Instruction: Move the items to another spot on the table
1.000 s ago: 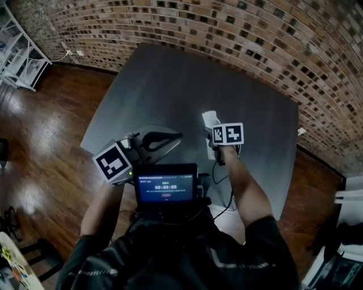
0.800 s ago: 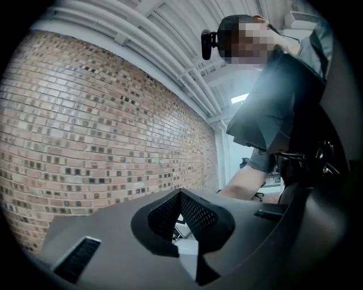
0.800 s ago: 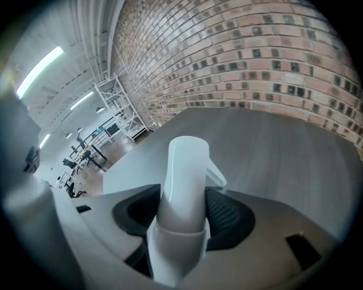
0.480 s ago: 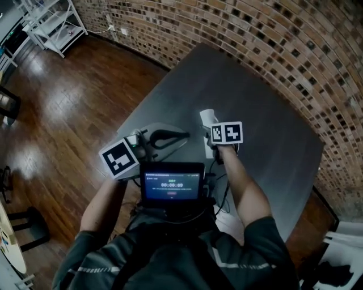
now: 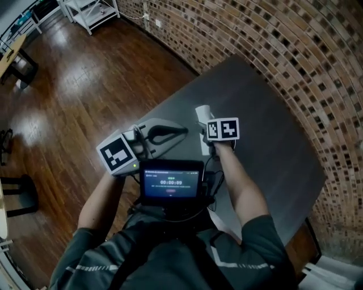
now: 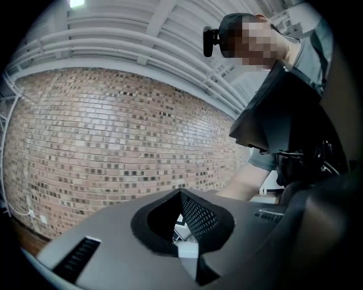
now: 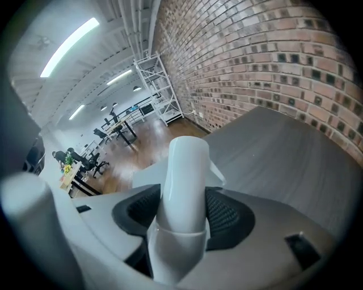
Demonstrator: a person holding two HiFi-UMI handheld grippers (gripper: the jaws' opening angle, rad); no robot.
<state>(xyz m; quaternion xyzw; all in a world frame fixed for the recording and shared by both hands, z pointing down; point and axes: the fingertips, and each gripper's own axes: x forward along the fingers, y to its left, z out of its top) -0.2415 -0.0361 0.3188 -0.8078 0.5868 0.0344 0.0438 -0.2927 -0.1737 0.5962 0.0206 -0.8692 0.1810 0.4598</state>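
My right gripper (image 5: pixel 205 127) is shut on a white, round-topped, tube-shaped item (image 5: pixel 201 112) and holds it over the grey table (image 5: pixel 266 130). In the right gripper view the item (image 7: pixel 184 170) stands upright between the black pads (image 7: pixel 229 218), which press on both its sides. A flat white part juts out behind it. My left gripper (image 5: pixel 182 130) hangs over the table's near left corner. Its tips meet (image 6: pixel 178 193) and nothing is held between them.
The table's left edge (image 5: pixel 170 93) runs just beyond the left gripper, with wooden floor (image 5: pixel 74 85) past it. A brick wall (image 5: pixel 295 51) lines the table's far side. A white shelf rack (image 5: pixel 91 8) stands far left. A lit screen (image 5: pixel 170 182) sits at the person's chest.
The view has swung left: the table and wall slid toward the right of the picture and more floor shows. Both grippers travelled along with it; the white item stays gripped.
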